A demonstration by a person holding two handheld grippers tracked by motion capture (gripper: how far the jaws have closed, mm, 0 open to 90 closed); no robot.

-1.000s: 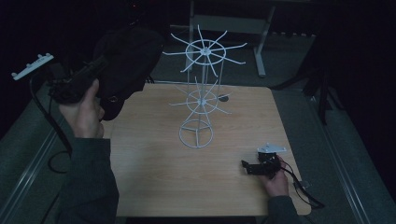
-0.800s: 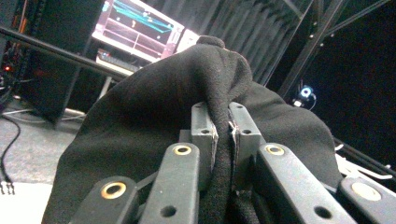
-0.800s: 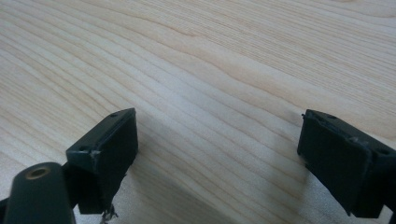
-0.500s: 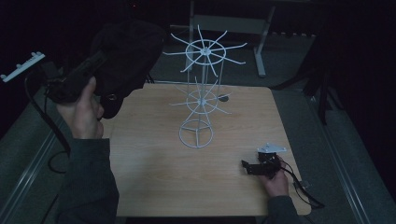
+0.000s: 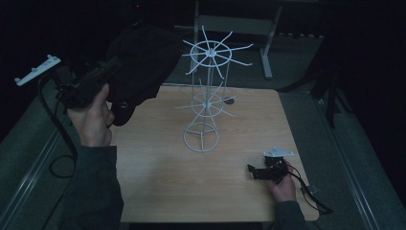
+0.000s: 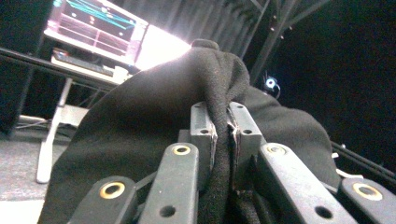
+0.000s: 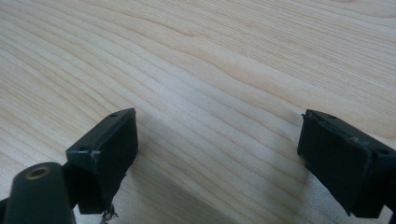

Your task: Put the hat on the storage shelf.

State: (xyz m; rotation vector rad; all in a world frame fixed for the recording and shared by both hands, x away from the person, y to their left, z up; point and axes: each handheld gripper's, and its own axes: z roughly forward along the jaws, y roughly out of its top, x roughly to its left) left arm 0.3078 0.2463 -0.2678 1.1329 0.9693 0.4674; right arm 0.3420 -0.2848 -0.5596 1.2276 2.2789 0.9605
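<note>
left claw (image 6: 222,135) is clamping a fold of a black hat (image 5: 141,62), jaws pressed together on the fabric with a ridge of cloth squeezed between the pads. the hat is hanging in the air at the far left of the bench (image 5: 158,191), raised level with the top ring of the white wire rack (image 5: 206,103) and near its left-pointing prongs, not touching them as far as i can tell. right claw (image 7: 219,154) is resting low over the bare wood near the front right corner, jaws standing wide apart, gripping nothing.

risks, as a guess: the grip is only on a thin fold, so the hat could be slipping out if it is being swung fast. the loose cloth is drooping under the claw and could be snagging on a prong of the upper ring before the opening lines up. the rack looks light with a small round base; nothing is steadying it, so a sideways push could be tipping or sliding it. the left cable (image 5: 55,127) is trailing near the bench edge and might be catching.

writing: none readable. a lit screen (image 6: 93,28) in the left gripper view is showing coloured lines, too blurred to read. no brand showing on hat or rack.
</note>
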